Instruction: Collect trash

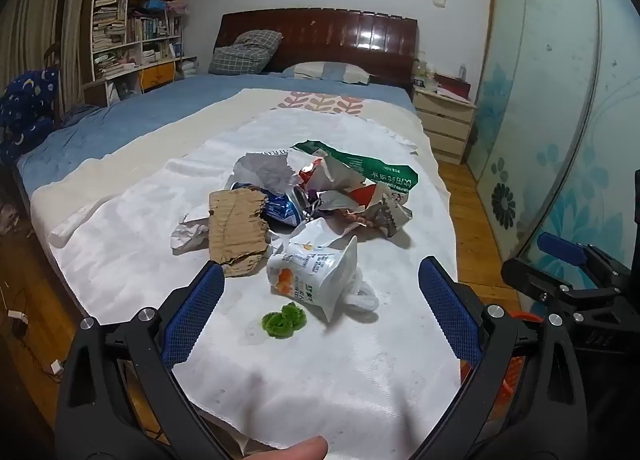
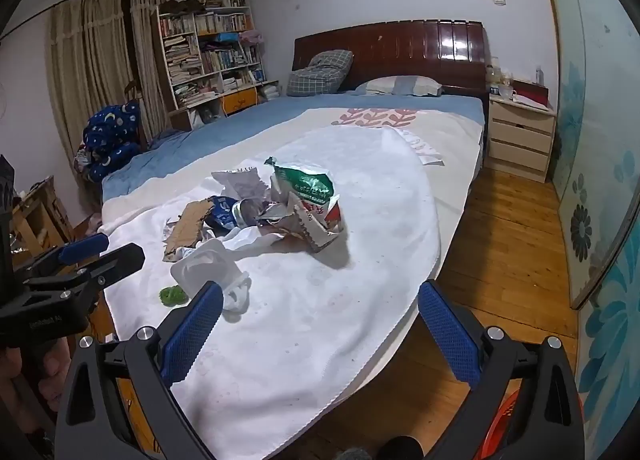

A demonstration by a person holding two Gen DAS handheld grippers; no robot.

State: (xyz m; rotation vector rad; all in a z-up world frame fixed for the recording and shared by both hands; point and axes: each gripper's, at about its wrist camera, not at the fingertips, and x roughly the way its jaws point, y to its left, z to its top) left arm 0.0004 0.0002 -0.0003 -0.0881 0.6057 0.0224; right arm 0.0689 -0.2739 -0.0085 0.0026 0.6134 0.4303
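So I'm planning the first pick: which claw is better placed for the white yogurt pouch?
Probably the left claw: open, with the yogurt pouch straight ahead between its fingers. The right claw has it off to its left.

towel [image 1: 132, 244]: white
cardboard [image 1: 238, 232]: brown
can [image 1: 286, 208]: blue
wrapper [image 1: 360, 165]: green
pillow [image 1: 244, 51]: grey checked
gripper pads [image 1: 192, 318]: blue

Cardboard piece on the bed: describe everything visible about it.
The cardboard piece is brown, corrugated and torn, with ragged edges and a bent near corner. It lies flat on the white towel at the left of the trash pile, overlapping crumpled paper and touching the crushed blue can. Neither tool touches it.
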